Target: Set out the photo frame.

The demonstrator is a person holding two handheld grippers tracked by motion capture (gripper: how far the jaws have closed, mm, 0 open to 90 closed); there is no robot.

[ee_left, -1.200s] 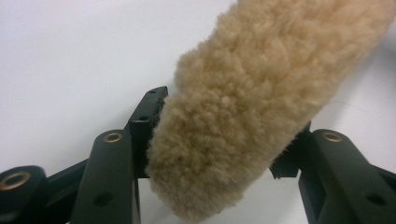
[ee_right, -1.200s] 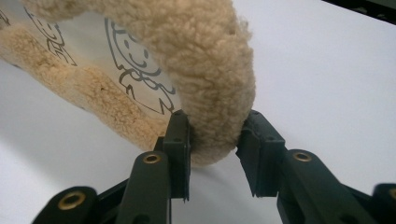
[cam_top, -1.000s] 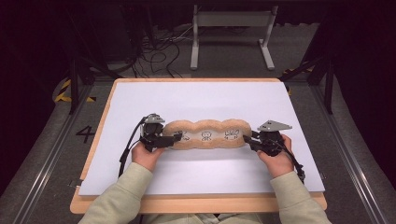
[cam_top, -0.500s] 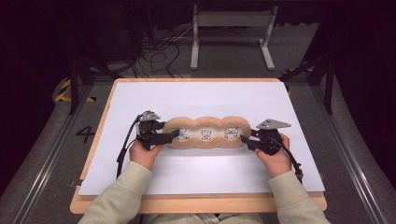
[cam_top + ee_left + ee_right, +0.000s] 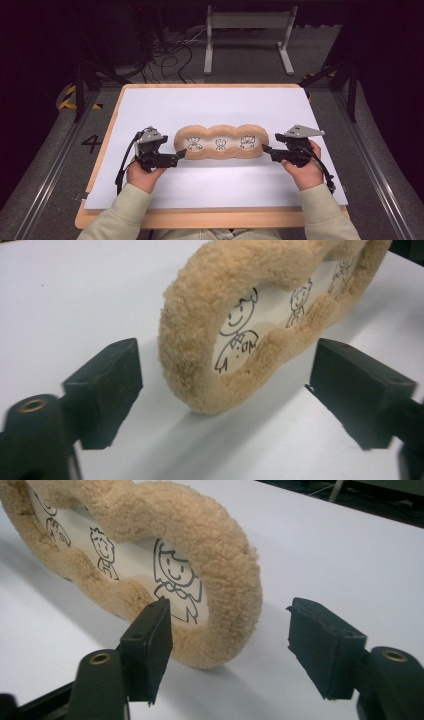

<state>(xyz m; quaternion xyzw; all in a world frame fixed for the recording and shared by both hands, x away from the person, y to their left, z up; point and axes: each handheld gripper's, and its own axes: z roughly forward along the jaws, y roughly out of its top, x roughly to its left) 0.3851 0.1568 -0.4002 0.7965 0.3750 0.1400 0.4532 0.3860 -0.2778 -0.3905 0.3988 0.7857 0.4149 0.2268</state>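
A tan plush frame (image 5: pixel 220 131) with three cartoon figures drawn on its white inner panel lies on the white sheet (image 5: pixel 210 105). My left gripper (image 5: pixel 180 154) is at its left end. In the left gripper view the frame's fuzzy end (image 5: pixel 200 305) sits between the jaws of the left gripper (image 5: pixel 227 372) with a gap on each side. My right gripper (image 5: pixel 266 149) is at the right end. Its jaws (image 5: pixel 232 627) stand wide around the frame's end (image 5: pixel 220 545). Both pairs of jaws have just been opening, and neither presses on the plush.
The sheet covers a wooden board (image 5: pixel 200 217). Beyond the table, on the dark floor, stand a metal frame (image 5: pixel 247 20) and loose cables (image 5: pixel 165 55). Rails run along both sides, and a number 4 (image 5: pixel 91 144) is marked at the left.
Both grippers were shut on the ends of the plush frame and have since opened and let go. My left hand has drawn back to the left; the frame rests on the sheet.
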